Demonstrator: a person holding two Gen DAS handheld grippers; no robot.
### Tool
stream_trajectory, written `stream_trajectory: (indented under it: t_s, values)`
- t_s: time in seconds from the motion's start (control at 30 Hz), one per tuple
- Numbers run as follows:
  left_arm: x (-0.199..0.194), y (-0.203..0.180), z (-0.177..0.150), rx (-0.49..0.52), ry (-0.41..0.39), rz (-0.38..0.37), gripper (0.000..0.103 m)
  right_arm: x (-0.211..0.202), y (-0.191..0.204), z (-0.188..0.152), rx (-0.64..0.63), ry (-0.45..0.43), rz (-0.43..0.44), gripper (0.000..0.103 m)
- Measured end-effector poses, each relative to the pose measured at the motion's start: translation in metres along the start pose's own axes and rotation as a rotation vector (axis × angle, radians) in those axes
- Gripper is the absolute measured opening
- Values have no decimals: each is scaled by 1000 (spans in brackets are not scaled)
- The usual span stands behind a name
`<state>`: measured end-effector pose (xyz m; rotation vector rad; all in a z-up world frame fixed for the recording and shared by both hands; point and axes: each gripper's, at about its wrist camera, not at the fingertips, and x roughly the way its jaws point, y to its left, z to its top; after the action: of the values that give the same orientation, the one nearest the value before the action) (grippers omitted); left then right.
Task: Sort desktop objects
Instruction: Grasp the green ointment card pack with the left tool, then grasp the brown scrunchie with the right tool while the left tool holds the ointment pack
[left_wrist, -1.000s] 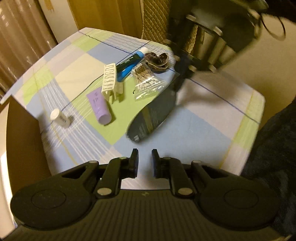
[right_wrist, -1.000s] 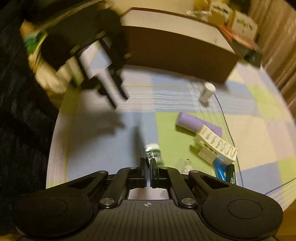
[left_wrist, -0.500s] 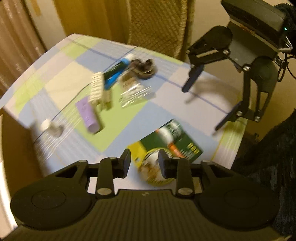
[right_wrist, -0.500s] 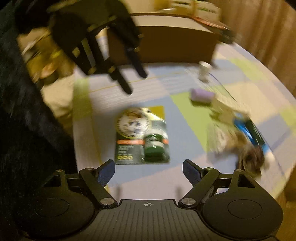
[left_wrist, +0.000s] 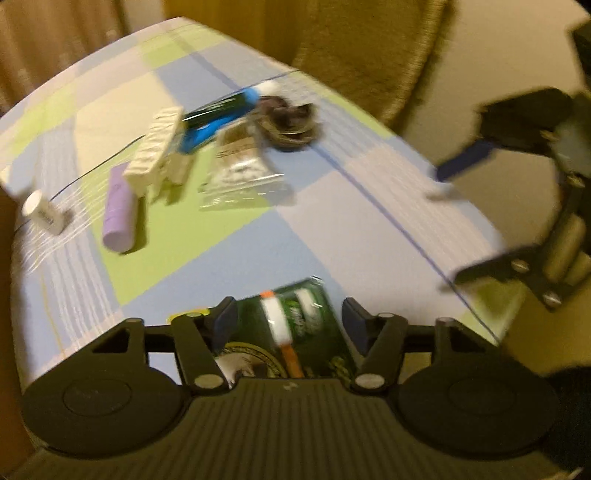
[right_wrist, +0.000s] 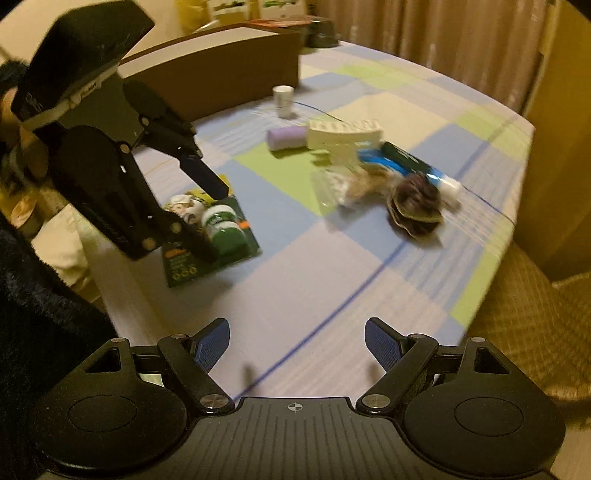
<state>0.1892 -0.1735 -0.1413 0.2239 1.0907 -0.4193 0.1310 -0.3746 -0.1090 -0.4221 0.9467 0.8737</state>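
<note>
- The left gripper (left_wrist: 288, 321) is hovering with its fingers spread on either side of the green blister pack (left_wrist: 295, 332) at the near table edge, not yet gripping it.
- The pack is lying flat, its long axis running away from that gripper.
- The small bottle (left_wrist: 44, 216), purple tube (left_wrist: 118, 206), blue tube (left_wrist: 218, 122) and swab bag (left_wrist: 240, 173) are sitting unsorted.
- The right gripper (right_wrist: 297, 345) is hanging spread and empty.

Green blister pack (right_wrist: 212, 236) flat near edge; purple tube (left_wrist: 119, 210), white clip (left_wrist: 153, 151) beyond.

Blister pack (right_wrist: 210, 236) lies on the table (right_wrist: 332, 288) — apart from the clustered toiletries (right_wrist: 369, 162).
</note>
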Motion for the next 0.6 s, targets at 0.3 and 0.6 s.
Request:
stream_trajectory:
  t_s: [0.3, 0.6]
  values:
    - [-11, 26, -28, 48, 27, -25, 29, 3, -17, 8, 68, -21, -3, 83]
    - [-11, 35, -34, 68, 17, -16, 29, 16, -33, 38, 61, -39, -31, 83]
